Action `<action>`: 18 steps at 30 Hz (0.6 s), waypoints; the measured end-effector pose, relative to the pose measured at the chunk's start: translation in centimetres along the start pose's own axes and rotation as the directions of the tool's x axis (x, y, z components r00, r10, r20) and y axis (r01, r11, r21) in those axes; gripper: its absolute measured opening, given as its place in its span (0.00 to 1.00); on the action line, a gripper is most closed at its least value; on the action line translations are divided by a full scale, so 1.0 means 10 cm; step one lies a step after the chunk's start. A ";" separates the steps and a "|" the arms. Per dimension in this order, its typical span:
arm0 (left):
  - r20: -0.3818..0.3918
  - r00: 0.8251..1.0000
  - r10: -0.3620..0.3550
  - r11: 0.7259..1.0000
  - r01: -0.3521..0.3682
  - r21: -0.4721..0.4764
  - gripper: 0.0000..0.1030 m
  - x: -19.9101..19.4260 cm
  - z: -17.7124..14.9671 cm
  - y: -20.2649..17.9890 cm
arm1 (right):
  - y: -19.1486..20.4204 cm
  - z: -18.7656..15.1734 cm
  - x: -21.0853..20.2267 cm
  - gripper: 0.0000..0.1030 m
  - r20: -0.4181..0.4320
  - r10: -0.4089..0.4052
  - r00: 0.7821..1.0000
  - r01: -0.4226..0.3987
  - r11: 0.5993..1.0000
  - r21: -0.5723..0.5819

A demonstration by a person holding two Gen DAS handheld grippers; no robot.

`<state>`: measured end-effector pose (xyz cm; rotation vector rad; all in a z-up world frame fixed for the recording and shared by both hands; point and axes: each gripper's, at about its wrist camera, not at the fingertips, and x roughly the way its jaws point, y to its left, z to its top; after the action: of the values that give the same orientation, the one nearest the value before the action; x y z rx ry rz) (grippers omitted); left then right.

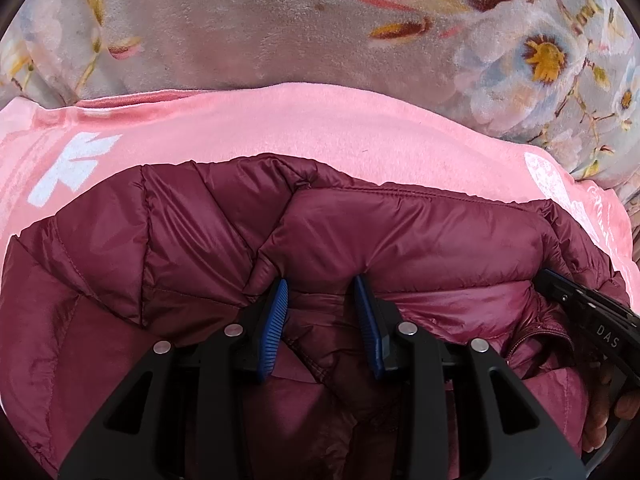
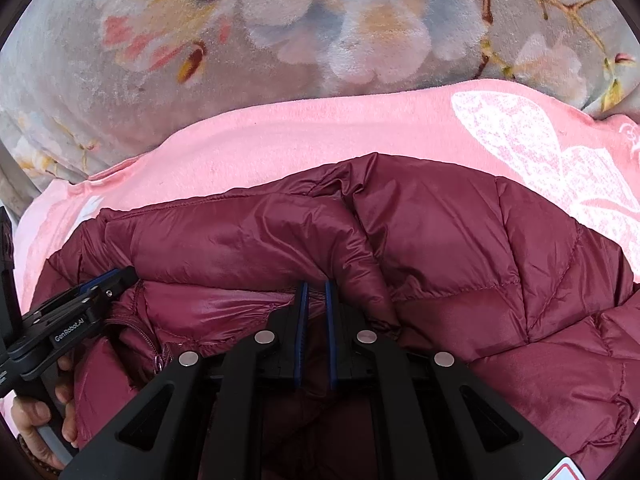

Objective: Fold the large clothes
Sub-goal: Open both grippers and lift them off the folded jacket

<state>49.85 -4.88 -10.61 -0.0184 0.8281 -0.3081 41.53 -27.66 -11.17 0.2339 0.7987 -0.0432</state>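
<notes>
Left wrist view. Item: maroon quilted puffer jacket (image 1: 400,232), bunched across the middle and lower frame, lying on a pink printed blanket (image 1: 280,120). Slippery shell, thick padding; a rolled flap ran across the centre, with the zipper end at lower right.

Left gripper (image 1: 320,292): blue pads (image 1: 276,320) stood clearly apart, a ridge of jacket fabric between them but not visibly pinched; judged open. The right gripper's black body entered at the right edge, held by a bare hand.

Right wrist view. Right gripper (image 2: 316,292): pads nearly together at centre frame, tips at the underside of the rolled flap; whether any fabric was caught between them could not be told. Left gripper body at the left edge of the frame, just beside the zipper pull (image 2: 160,360).

Surround: pink blanket with white print beneath the jacket; floral plush blanket (image 2: 200,20) filling the upper frame of both views.

Hazards, as judged:
- Slick fabric could slide out of a shallow or one-sided hold, letting the flap unroll.
- Springy padding could push a fold back open once released.
- Pulling the jacket could drag and wrinkle the pink blanket.
- The grippers worked close together and could collide near the zipper.
</notes>
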 end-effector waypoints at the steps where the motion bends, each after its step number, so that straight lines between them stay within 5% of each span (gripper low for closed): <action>1: 0.000 1.000 0.001 1.000 -0.001 0.001 0.33 0.00 0.00 -0.01 | 0.02 0.00 0.00 0.05 0.000 -0.008 1.000 0.008 1.000 -0.010; 5: -0.030 0.999 -0.012 0.999 0.011 -0.033 0.41 -0.13 -0.03 0.08 | -0.02 -0.02 -0.31 0.07 -0.028 -0.013 1.000 0.014 0.998 0.054; 6: -0.047 0.999 -0.014 0.998 0.011 -0.058 0.46 -0.24 -0.05 0.10 | -0.03 -0.06 -0.52 0.15 -0.014 0.010 1.000 -0.008 0.996 0.084; 8: -0.033 0.998 -0.060 0.991 0.056 -0.120 0.69 -0.58 -0.15 0.20 | -0.03 -0.21 -1.06 0.20 0.037 0.040 0.999 -0.044 0.994 0.104; 12: -0.013 0.987 -0.163 0.968 0.157 -0.198 0.84 -1.46 -0.64 0.57 | -0.21 -0.88 -2.09 0.47 0.062 0.035 0.997 -0.041 0.995 0.088; 18: -0.051 0.983 -0.174 0.938 0.150 -0.312 0.86 -2.47 -1.71 1.32 | -0.78 -2.14 -3.00 0.55 -0.051 -0.026 0.998 0.036 0.981 0.192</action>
<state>25.22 16.30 -6.16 -0.3697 0.9485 -0.3345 4.52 -31.92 -5.62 0.4068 0.8474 -0.1451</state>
